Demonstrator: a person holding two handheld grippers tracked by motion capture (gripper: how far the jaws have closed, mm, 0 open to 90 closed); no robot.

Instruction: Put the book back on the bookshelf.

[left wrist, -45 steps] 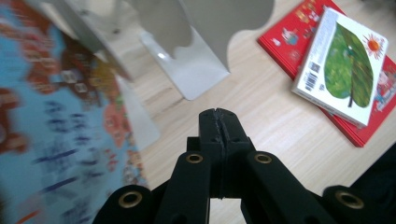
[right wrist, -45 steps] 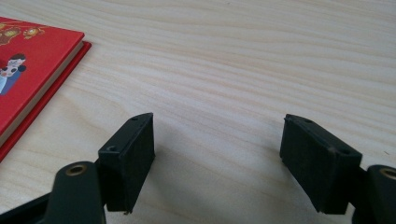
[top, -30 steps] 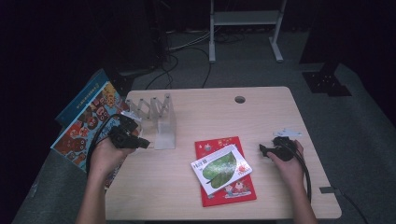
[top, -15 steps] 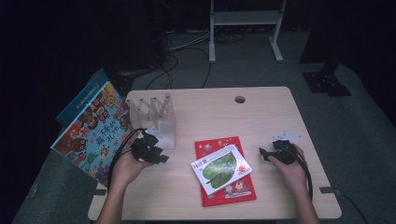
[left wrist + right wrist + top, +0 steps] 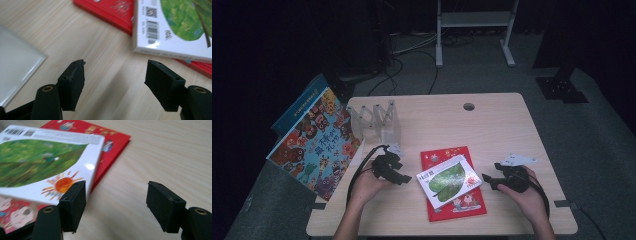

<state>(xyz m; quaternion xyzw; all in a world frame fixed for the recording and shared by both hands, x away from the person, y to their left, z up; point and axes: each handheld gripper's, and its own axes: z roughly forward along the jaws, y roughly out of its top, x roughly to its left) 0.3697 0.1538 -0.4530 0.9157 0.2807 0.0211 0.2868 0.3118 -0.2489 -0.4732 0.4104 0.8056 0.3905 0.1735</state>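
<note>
Scene: wooden table [image 5: 492, 125]; clear accordion book rack [image 5: 374, 120] at its back left, a large picture book [image 5: 314, 145] leaning off the left edge.
Work in hand: judged to be picking up the white book with the green leaf cover [image 5: 448, 179], probably to stand it in the rack.
White book, place: lies flat and askew on top of the red book [image 5: 462, 207], near the front middle of the table, between the two hands.
Left gripper [image 5: 398, 176]: jaws wide apart, having just been opening; nothing between them. In the left gripper view bare wood lies between the pads, with the barcode corner of the white book [image 5: 160, 32] just ahead to the right.
Right gripper [image 5: 490, 181]: jaws apart and empty in the right gripper view, having just narrowed a little; its left pad sits just beside the near corner of the white book [image 5: 50, 162], contact not certain.
Step advice (judgement): the book lies flat, so one jaw must go under an overhanging edge. The corner that juts past the red book looks like the best entry.
Grip advice: take the cover edge deep into the pads, not at the tip; the glossy cover may slip.
Risk: dragging the red book along. Steady it with the other gripper while lifting.
Rack approach: tilt the book upright before reaching a slot.
</note>
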